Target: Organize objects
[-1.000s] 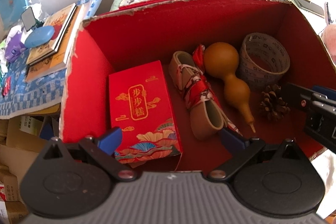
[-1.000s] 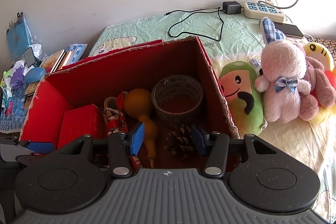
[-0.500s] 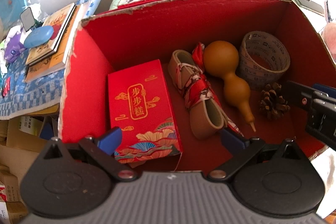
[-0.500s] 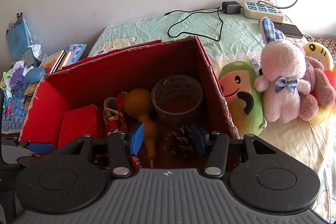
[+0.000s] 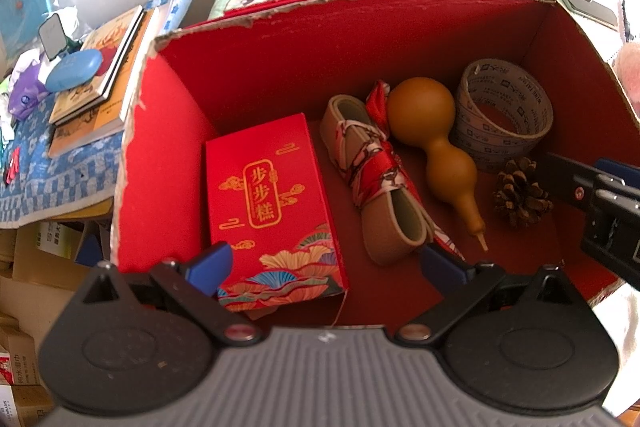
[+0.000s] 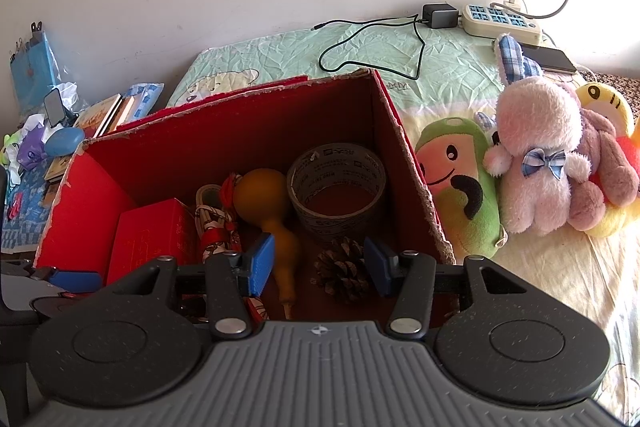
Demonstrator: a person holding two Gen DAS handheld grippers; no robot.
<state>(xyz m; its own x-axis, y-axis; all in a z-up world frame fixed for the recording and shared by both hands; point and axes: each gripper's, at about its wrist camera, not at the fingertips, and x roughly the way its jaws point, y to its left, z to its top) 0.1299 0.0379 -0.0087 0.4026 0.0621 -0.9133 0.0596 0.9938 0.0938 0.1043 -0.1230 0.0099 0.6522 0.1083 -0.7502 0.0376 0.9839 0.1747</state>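
Brown pine cone (image 6: 343,273) between wide-open right hand-held gripper (image 6: 320,265) pads, untouched.

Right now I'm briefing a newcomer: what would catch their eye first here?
The open red cardboard box fills the view, holding a red gift carton with gold lettering at its left and a tan gourd beside a roll of printed tape. Outside its right wall, a pink plush rabbit with a blue bow sits on the bed.

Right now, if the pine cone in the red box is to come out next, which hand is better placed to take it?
Probably the right. The right gripper stands open with the pine cone showing between its pads. The left gripper is over the red packet.
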